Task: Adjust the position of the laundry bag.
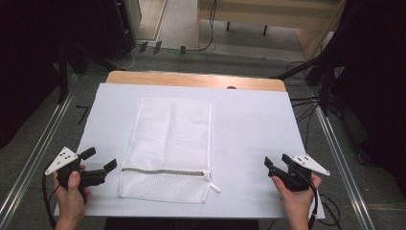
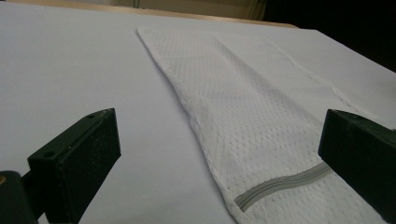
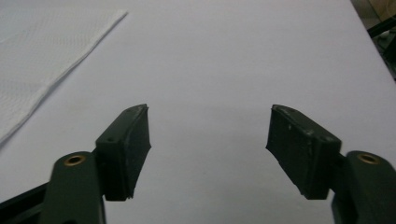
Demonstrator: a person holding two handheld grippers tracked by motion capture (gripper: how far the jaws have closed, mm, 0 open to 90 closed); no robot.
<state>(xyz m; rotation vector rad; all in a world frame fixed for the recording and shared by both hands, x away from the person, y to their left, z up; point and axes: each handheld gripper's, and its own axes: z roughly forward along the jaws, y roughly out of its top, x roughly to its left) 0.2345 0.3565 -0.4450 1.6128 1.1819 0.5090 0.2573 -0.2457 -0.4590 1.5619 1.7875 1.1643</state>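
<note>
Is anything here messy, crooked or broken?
Nothing stands out. The white mesh laundry bag lies flat on the white sheet, zipper closed. Both grippers, left and right, hover open beside it.

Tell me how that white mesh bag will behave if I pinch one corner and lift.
The mesh bag lies flat and thin, so it will probably drape limply. It looks empty, so likely very light. On the smooth white table cover it may slide or bunch when pushed.

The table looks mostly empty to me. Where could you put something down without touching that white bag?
The widest bare patch of the white sheet lies between the mesh bag and the sheet's right edge, ahead of the right gripper. A narrower strip runs between the bag and the left edge. The tightest spot is near the left gripper, close to the bag's zipper.
</note>
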